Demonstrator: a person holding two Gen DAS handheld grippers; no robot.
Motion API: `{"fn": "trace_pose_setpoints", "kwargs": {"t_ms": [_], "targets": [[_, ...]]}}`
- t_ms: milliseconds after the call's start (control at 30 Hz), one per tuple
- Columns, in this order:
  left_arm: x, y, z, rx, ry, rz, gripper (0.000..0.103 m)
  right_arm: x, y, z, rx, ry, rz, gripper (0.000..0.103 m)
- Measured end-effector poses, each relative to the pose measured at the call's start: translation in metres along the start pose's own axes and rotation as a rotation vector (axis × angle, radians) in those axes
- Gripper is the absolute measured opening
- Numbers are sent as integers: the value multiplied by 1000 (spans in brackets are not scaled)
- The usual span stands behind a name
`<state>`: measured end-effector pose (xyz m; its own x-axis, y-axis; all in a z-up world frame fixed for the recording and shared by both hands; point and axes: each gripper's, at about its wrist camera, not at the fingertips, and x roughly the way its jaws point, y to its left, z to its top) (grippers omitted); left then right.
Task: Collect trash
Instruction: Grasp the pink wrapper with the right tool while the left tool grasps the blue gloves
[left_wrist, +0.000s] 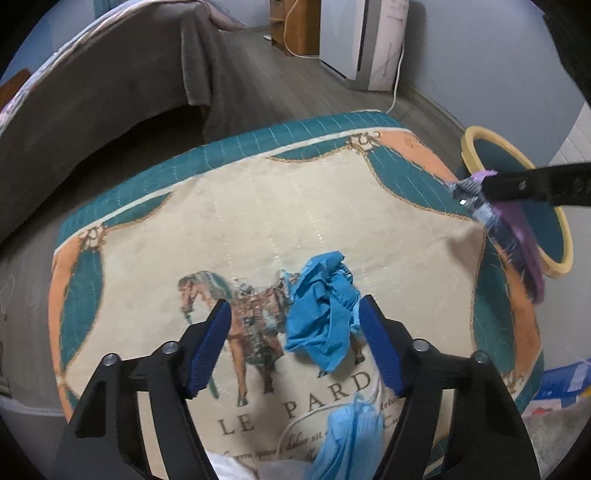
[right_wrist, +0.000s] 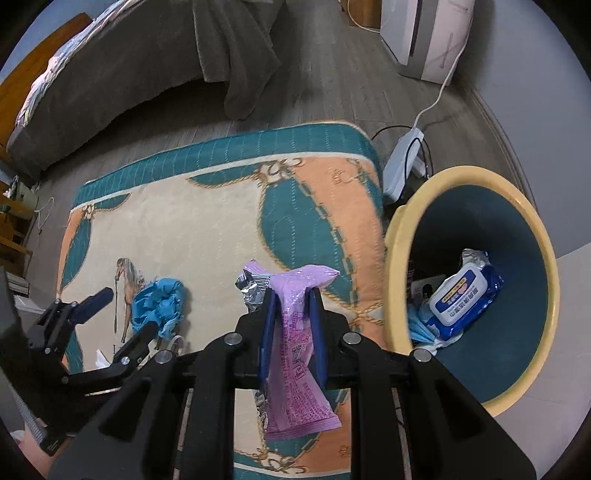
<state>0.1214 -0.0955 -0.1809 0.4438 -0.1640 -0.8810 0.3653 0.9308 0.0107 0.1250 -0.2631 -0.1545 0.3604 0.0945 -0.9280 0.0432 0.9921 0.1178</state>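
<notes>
A crumpled blue glove (left_wrist: 322, 306) lies on the horse-print mat (left_wrist: 258, 206). My left gripper (left_wrist: 293, 317) is open, its blue pads on either side of the glove, just above it; it also shows in the right wrist view (right_wrist: 125, 310) beside the glove (right_wrist: 159, 306). My right gripper (right_wrist: 291, 295) is shut on a purple wrapper (right_wrist: 295, 354), held above the mat left of the yellow-rimmed bin (right_wrist: 399, 236). In the left wrist view the right gripper (left_wrist: 476, 188) holds the wrapper (left_wrist: 524, 240) at the bin's rim (left_wrist: 480, 131).
The bin holds a blue wipes pack (right_wrist: 461, 295) and a light blue mask (right_wrist: 419, 326). Another light blue piece (left_wrist: 351, 435) and white paper (left_wrist: 229, 469) lie at the mat's near edge. A white power strip (right_wrist: 400, 162), an air purifier (left_wrist: 362, 40) and a grey-draped bed (left_wrist: 92, 96) surround the mat.
</notes>
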Motion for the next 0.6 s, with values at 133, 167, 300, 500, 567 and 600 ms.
{"fn": "trace_pose_setpoints", "kwargs": {"t_ms": [133,167,300,500,567,600], "targets": [[11,-4,2,6,24,-4,57,0,-7,2,12,1,13,18],[13,-4,3,7,28,-6,56,0,-7,1,11,1,16,18],[16,-6,3,9,26,-35,41,-1,-5,2,-6,-1,14,18],[15,-9,3,28,28,-65,27,-6,-1,4,-19,-14,22,18],[8,-9,5,20,4,-69,26,-9,-1,5,-15,-24,26,18],[2,-9,8,18,-17,-66,26,-11,-2,5,-11,-28,28,18]]}}
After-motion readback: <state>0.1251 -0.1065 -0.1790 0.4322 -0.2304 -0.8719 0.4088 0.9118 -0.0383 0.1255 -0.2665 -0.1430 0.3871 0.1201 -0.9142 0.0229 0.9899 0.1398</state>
